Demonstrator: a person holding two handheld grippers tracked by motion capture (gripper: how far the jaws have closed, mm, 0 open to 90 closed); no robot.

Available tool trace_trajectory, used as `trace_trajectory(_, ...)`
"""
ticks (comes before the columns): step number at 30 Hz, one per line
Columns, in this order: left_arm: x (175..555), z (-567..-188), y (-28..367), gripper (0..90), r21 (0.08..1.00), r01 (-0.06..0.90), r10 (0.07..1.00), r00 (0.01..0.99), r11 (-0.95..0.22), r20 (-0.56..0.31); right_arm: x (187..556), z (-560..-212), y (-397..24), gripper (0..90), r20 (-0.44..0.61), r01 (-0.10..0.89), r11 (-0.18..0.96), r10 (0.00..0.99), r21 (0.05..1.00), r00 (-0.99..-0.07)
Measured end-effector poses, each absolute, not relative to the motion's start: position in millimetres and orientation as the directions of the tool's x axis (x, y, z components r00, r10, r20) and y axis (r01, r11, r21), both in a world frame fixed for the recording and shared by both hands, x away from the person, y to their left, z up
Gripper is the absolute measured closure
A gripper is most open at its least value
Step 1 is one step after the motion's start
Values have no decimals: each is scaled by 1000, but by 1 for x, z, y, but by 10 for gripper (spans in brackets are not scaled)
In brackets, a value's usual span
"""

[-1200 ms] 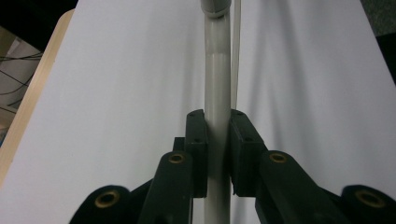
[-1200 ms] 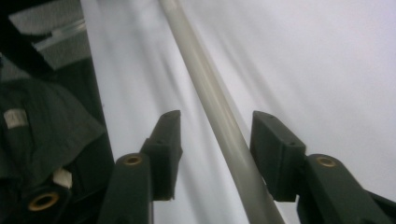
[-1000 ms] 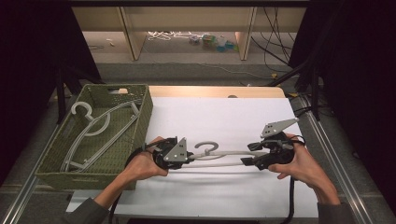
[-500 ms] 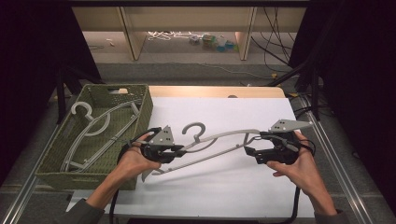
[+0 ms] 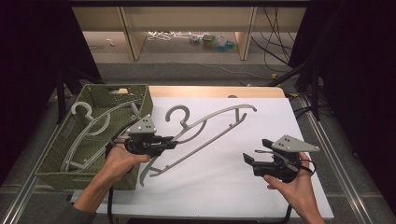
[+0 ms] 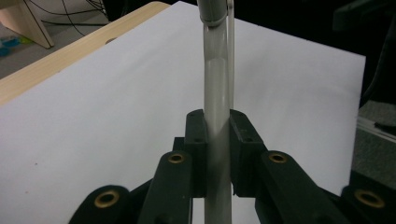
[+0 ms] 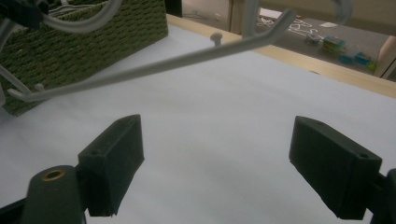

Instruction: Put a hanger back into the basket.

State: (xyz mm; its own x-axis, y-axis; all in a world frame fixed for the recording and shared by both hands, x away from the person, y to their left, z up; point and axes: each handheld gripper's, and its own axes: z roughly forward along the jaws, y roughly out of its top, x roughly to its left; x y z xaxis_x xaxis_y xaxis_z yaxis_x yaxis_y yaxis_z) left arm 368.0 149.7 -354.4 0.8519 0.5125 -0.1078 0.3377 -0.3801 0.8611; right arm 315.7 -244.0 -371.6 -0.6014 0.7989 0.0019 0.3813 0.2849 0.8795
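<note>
Grey plastic hanger lifted over the white table sheet, held by one set of tongs.

Nearest, the right gripper sits apart from the hanger with its jaws just opened wide and nothing between them. Farther in, the left gripper is clamped tight on the hanger's arm near the lower end, so it slants up toward its hook. Beyond at left, a green woven basket holds more hangers.

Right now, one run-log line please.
left gripper: shut on hanger, lifted | right gripper: jaws just opened, empty | basket: holds hangers
</note>
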Motion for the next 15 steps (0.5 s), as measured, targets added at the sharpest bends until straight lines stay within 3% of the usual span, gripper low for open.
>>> trace_trajectory(7, 366, -335, 160, 796, 866, 379, 511, 841, -325, -177, 307, -379, -241, 188, 2, 376, 290, 789, 880, -614)
trace_trajectory(15, 362, -304, 186, 796, 878, 381, 531, 827, -290, -183, 298, -386, -242, 184, 27, 348, 233, 797, 908, -603)
